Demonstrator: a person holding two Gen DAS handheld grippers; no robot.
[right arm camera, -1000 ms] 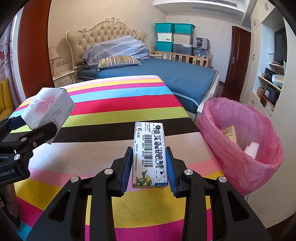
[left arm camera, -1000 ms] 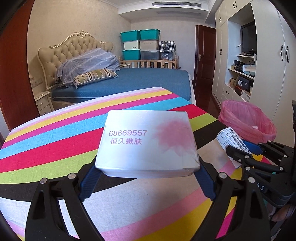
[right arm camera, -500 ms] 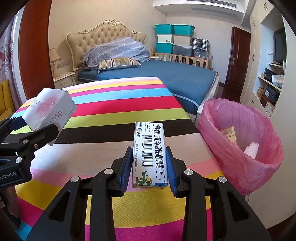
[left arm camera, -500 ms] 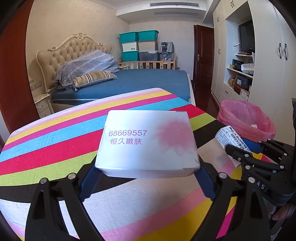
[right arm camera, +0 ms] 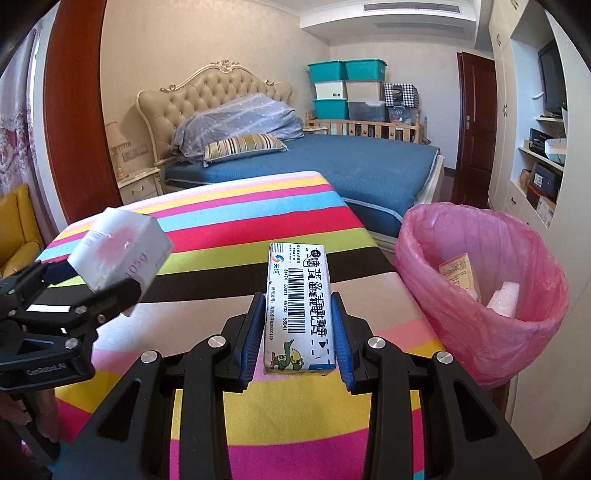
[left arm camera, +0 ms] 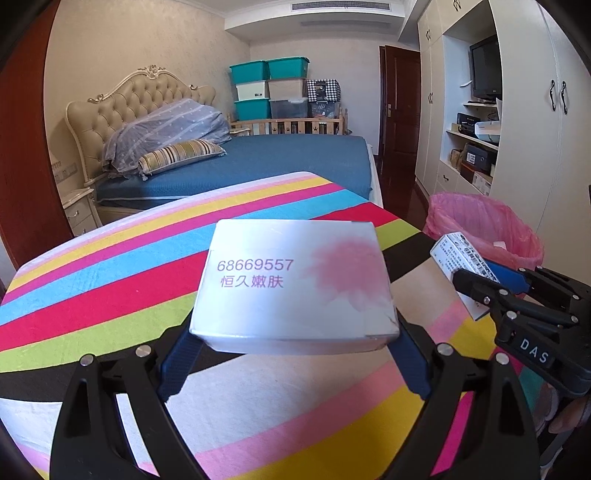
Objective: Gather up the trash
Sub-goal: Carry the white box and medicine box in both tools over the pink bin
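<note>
Your desk (right arm camera: 229, 221) wears a striped cloth (left arm camera: 110, 295). Nothing visibly rests on it. At its right edge the bin (right arm camera: 517, 332) stands on the floor.

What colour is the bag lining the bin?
Pink, a thin translucent plastic bin liner; clearest in the right wrist view.

Bedroom, beige walls, daylight-lit. Blue-covered bed (right arm camera: 354, 166) at 12 o'clock, tufted cream headboard (right arm camera: 207, 92), striped pillow (right arm camera: 243, 146). Nightstand (right arm camera: 138, 186) with lamp (right arm camera: 114, 147) at 10 o'clock. Teal and white storage bins (right arm camera: 347, 88) stacked behind wooden crib rail (right arm camera: 369, 127). Dark wood door (right arm camera: 476, 122) at 1 o'clock. White built-in wardrobe (left arm camera: 524, 110) with TV (left arm camera: 485, 72) at 2 o'clock. Striped tablecloth (right arm camera: 236, 218) in foreground. Ceiling vent (left arm camera: 340, 6) overhead.
</note>
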